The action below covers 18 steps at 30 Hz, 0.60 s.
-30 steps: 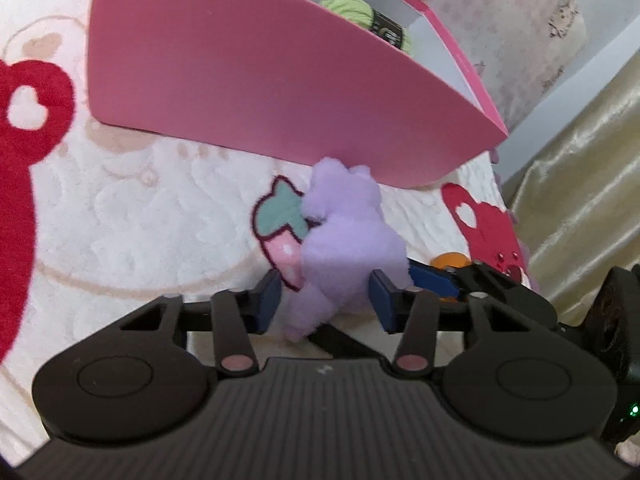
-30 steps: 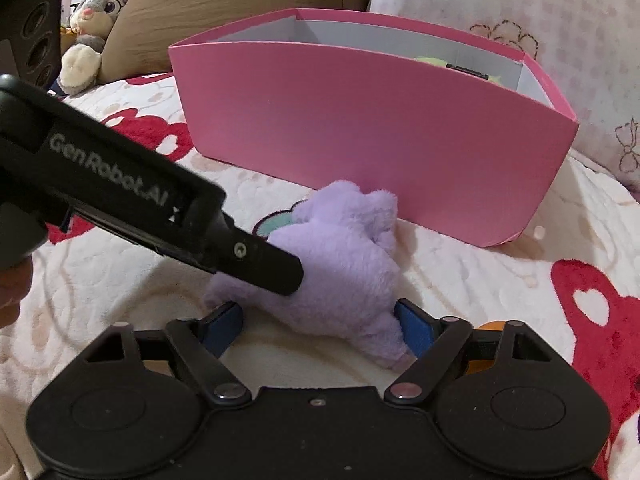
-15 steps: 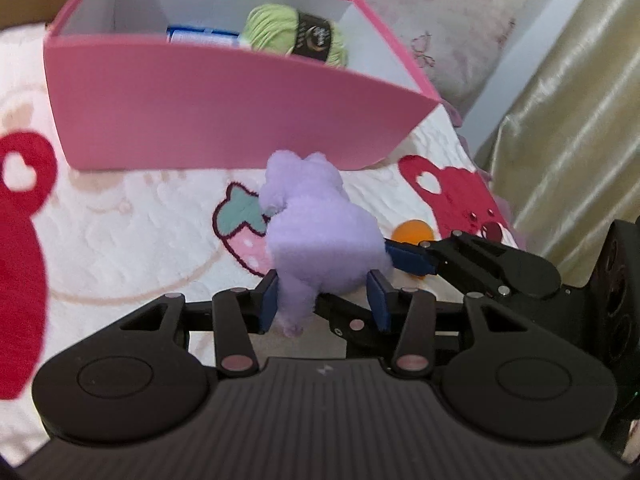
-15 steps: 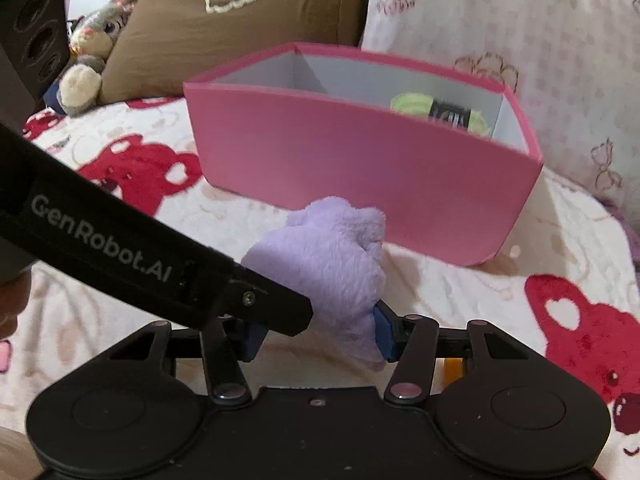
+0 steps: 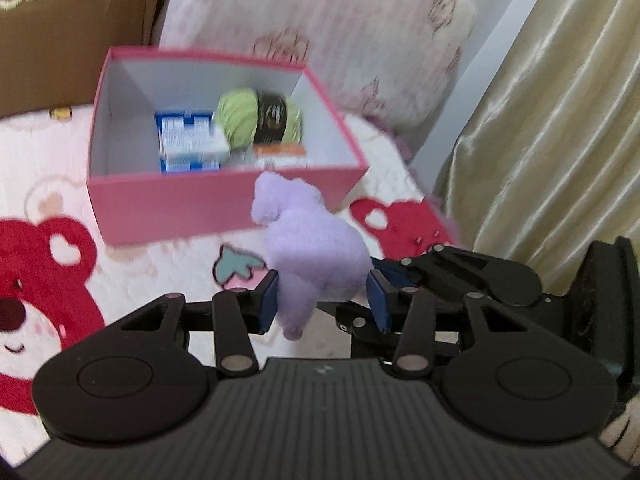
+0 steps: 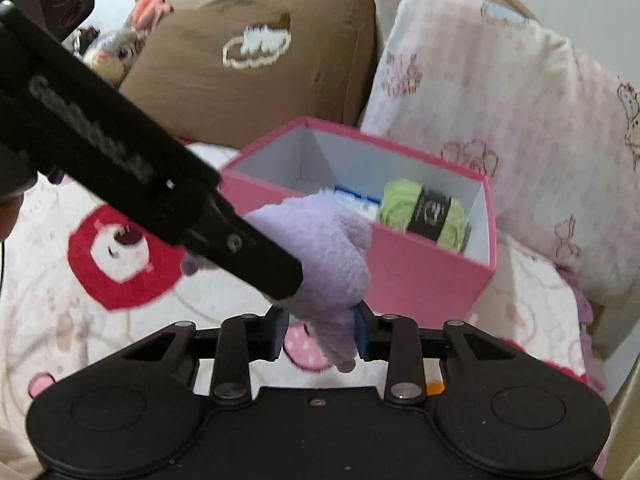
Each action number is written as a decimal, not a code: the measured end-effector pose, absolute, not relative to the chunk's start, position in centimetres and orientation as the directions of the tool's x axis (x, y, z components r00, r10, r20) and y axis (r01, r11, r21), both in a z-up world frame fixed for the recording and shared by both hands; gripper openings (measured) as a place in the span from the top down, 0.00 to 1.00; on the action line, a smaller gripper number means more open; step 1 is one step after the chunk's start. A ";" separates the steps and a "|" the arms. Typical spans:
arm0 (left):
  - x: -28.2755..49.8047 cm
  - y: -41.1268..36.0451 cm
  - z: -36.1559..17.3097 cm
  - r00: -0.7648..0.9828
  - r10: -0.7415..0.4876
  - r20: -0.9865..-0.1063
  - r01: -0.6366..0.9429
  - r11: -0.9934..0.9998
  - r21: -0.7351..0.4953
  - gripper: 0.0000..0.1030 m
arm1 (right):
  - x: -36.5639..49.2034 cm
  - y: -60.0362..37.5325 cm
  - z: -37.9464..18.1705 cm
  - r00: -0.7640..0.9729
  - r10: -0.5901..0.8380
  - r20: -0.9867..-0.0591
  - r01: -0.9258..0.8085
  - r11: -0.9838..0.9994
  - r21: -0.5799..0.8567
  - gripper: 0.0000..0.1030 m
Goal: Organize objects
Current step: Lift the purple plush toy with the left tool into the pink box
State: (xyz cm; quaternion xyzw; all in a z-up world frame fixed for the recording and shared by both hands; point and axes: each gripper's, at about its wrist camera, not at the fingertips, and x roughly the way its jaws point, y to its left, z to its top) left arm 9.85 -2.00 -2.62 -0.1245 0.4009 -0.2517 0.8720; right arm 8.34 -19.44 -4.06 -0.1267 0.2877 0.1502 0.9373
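Over the bear-print bed blanket (image 5: 52, 184) we share the fluffy lilac plush toy (image 5: 316, 248): left gripper (image 5: 322, 300) jaws clamp it, right gripper (image 6: 320, 332) jaws are closing on its end. Two grips steady it toward the pink cardboard box (image 5: 168, 204).

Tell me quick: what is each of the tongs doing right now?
Left tongs: shut on the purple plush toy, lifted clear of the blanket.
Right tongs: jaws closing, pads pressing the same plush toy's lower end.
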 end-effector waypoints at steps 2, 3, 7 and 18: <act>9.8 -2.0 -2.0 0.557 -0.531 -0.639 0.337 0.847 -0.411 0.57 | 8.6 -19.6 -3.2 0.796 0.224 -0.563 -0.362 0.921 -0.145 0.67; 9.8 -2.0 -1.7 0.559 -0.527 -0.640 0.336 0.850 -0.407 0.57 | 8.6 -19.6 -2.8 0.802 0.227 -0.553 -0.366 0.918 -0.153 0.67; 10.0 -2.6 -0.7 0.582 -0.494 -0.646 0.335 0.869 -0.363 0.58 | 8.5 -19.1 -1.7 0.826 0.222 -0.518 -0.375 0.903 -0.210 0.70; 17.1 -3.7 3.3 0.544 -0.538 -0.644 0.369 0.843 -0.392 0.58 | 13.4 -19.5 1.8 0.866 0.211 -0.453 -0.379 0.869 -0.318 0.82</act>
